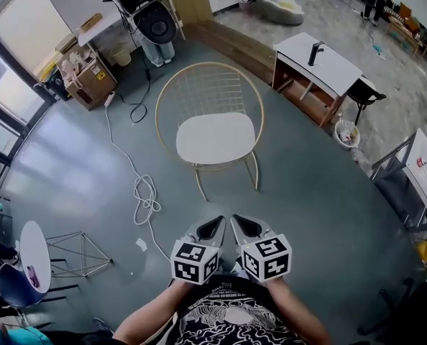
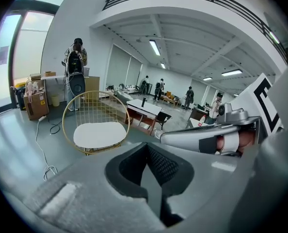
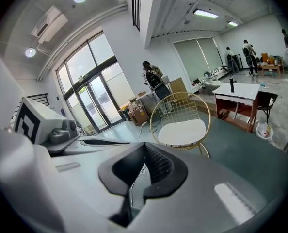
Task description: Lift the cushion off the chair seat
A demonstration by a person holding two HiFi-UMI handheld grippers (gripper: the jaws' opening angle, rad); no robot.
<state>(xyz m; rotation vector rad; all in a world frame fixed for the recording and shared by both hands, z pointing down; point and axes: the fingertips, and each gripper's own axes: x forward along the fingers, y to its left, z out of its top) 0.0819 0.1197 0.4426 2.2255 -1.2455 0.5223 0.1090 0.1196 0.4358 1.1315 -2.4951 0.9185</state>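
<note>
A white cushion [image 1: 215, 138] lies flat on the seat of a round gold wire chair [image 1: 199, 92] in the middle of the grey floor. It also shows in the left gripper view as the cushion [image 2: 99, 134] and in the right gripper view as the cushion [image 3: 182, 131]. My left gripper [image 1: 212, 228] and right gripper [image 1: 245, 226] are side by side near my body, well short of the chair and pointing at it. Both are shut with nothing between their jaws. The left gripper [image 2: 150, 165] and right gripper [image 3: 143, 168] show the same in their own views.
A white cable [image 1: 145, 196] snakes over the floor left of the chair. A white desk [image 1: 321, 62] and a small bin [image 1: 346, 132] stand to the right. A cardboard box [image 1: 91, 82] sits far left, and a person [image 1: 153, 16] stands behind the chair. A round side table [image 1: 34, 254] is near left.
</note>
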